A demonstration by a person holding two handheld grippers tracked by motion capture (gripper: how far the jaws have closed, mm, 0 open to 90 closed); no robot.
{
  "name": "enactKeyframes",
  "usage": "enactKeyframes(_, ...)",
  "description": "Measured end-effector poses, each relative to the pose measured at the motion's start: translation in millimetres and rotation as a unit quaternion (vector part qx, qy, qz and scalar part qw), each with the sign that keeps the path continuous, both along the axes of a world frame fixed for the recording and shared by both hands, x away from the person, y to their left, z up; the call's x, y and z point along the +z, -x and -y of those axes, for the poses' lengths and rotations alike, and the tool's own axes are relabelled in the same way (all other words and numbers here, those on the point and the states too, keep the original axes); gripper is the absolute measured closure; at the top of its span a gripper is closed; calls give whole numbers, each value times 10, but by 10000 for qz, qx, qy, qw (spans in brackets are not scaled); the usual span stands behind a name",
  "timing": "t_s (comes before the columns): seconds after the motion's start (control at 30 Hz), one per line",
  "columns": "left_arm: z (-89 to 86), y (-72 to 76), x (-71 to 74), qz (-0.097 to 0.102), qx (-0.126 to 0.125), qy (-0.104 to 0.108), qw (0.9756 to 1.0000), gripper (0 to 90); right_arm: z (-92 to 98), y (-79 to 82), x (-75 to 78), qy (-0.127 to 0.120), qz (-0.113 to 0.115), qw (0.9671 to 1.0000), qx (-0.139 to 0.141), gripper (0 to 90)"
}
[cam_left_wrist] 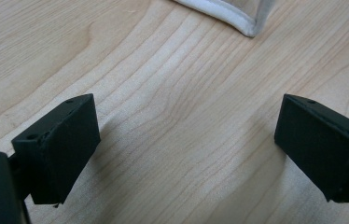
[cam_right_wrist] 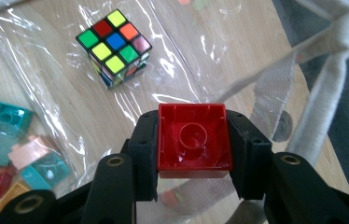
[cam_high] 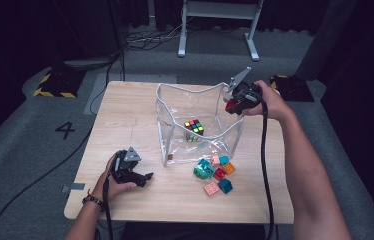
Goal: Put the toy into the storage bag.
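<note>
Your table (cam_high: 125, 120) is one light wooden top. On it stands one clear plastic bag (cam_high: 195, 107) with white edging, mouth open upward, just past the table's centre toward 12 o'clock. One colour cube (cam_high: 193, 126) lies on the bag's floor, near its middle.

Your right gripper (cam_high: 236, 102) hangs at the bag's 2 o'clock corner, over the rim. Its jaws are clenched on one red block (cam_right_wrist: 194, 140), one pad against each of two opposite side walls. In the right gripper view the red block sits squarely between the pads, hollow underside and round socket facing the camera. The block is roughly square, so no long axis can be told. From the block, the colour cube lies at 11 o'clock, well apart, seen through the plastic.

Your left gripper (cam_high: 142, 176) rests near the table's 7 o'clock edge, pointing toward 3 o'clock. Its jaws are released and stand wide, with bare wood between them; a corner of the bag shows at 1 o'clock in the left gripper view.

One loose pile of blocks (cam_high: 215, 174) lies outside the bag, just beside its near wall at 5 o'clock: about seven pieces in teal, pink, red and orange, several touching. An exact count cannot be told.
</note>
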State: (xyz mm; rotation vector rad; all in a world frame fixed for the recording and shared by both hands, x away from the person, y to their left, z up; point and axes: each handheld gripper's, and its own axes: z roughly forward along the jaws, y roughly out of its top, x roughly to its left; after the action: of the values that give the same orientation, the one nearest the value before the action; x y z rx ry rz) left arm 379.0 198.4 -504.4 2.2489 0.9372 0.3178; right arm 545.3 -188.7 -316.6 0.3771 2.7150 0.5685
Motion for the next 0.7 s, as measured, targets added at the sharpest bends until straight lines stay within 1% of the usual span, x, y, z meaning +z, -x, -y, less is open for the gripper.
enactKeyframes(0.07, -2, -1, 1, 1, -9, -14, 10000, 69, 26, 15, 0, 45, -36, 10000, -2, 590)
enactKeyframes(0.23, -2, -1, 1, 1, -9, -16, 10000, 69, 41, 31, -9, 15, -58, 10000, 17, 589)
enactKeyframes(0.37, -2, -1, 1, 1, -9, -14, 10000, 69, 51, 37, -23, -99, 28, 9999, 31, 557)
enactKeyframes(0.4, -2, -1, 1, 2, -10, -15, 10000, 69, 56, 46, -20, -109, 26, 9999, -14, 556)
enactKeyframes(0.43, -2, -1, 1, 0, -10, -14, 10000, 69, 62, 50, -24, -165, 40, 9999, 19, 552)
enactKeyframes(0.53, -2, -1, 1, 0, -10, -13, 10000, 69, 86, 86, -8, -295, 92, 9995, -7, 526)
enactKeyframes(0.57, -2, -1, 1, 0, -10, -14, 10000, 69, 100, 104, -4, -419, 103, 9991, -13, 526)
enactKeyframes(0.63, -2, -1, 1, -1, -10, -14, 10000, 69, 129, 126, 15, -529, 179, 9984, 43, 522)
enactKeyframes(0.67, -2, -1, 1, 0, -9, -15, 10000, 69, 143, 147, 25, -623, 199, 9979, 14, 514)
enactKeyframes(0.7, -2, -1, 1, 1, -10, -16, 10000, 69, 161, 155, 33, -707, 237, 9972, 60, 513)
